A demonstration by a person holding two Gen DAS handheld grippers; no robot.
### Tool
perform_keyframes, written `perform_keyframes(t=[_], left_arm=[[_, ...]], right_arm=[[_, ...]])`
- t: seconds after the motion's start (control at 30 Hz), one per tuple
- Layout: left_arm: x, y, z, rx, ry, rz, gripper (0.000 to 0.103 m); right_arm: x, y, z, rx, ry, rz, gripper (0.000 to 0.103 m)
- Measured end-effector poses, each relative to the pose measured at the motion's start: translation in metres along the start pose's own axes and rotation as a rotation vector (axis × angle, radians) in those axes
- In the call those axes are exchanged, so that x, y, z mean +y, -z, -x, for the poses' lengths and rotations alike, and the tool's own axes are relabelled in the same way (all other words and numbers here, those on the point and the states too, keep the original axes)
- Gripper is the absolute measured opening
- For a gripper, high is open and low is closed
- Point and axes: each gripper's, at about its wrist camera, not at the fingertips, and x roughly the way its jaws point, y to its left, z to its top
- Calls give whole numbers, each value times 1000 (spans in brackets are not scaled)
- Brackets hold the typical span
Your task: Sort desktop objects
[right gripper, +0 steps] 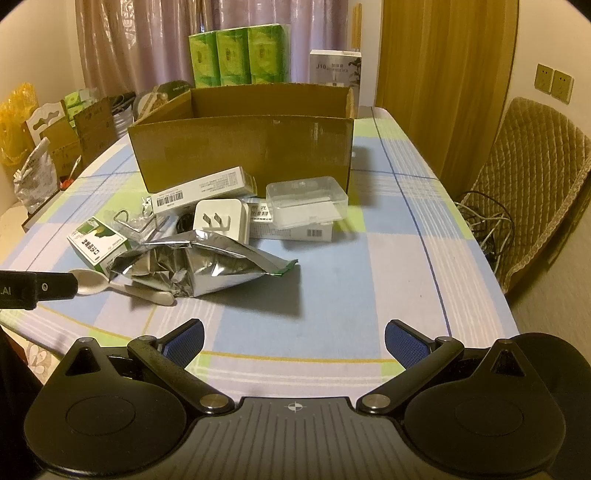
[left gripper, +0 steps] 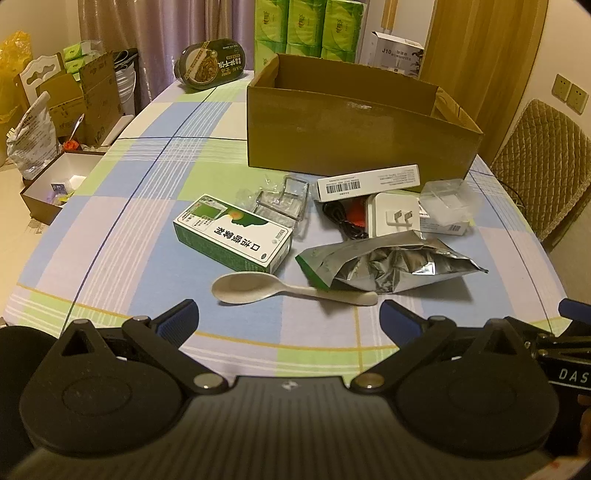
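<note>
An open cardboard box (left gripper: 354, 136) stands at the back of the checked tablecloth; it also shows in the right wrist view (right gripper: 243, 147). In front of it lie a green medicine box (left gripper: 232, 234), a cream spoon (left gripper: 288, 290), a silver foil pouch (left gripper: 391, 264), a white plug adapter (left gripper: 393, 219), a long white barcode box (left gripper: 369, 182), a clear plastic box (right gripper: 306, 201) and a clear holder (left gripper: 284, 199). My left gripper (left gripper: 288, 317) is open and empty just before the spoon. My right gripper (right gripper: 293, 339) is open and empty, nearer the table's front edge.
A round food tub (left gripper: 212, 66) lies at the table's far end. Green packs (left gripper: 306, 26) stand behind the box. A padded chair (right gripper: 532, 184) and cables (right gripper: 487, 221) are at the right. Open cartons and a bag (left gripper: 31, 136) crowd the left side.
</note>
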Motion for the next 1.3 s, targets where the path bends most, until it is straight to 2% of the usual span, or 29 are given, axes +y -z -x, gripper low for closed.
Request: perform_keyframes(t=[0.37, 0.53, 0.87, 1.03, 1.3], left_arm=[[6, -7, 3, -27, 17, -57, 102], [5, -10, 6, -45, 38, -115, 102], [10, -14, 5, -54, 23, -240, 102], [11, -15, 3, -41, 39, -329, 102], [12, -15, 0, -49, 60, -535, 102]], right_arm=[[1, -2, -3, 9, 6, 20, 101], [1, -4, -5, 12, 5, 30, 101], [2, -7, -8, 14, 7, 55, 101], [5, -10, -9, 10, -19, 86, 101], [19, -24, -11, -49, -62, 276, 101]])
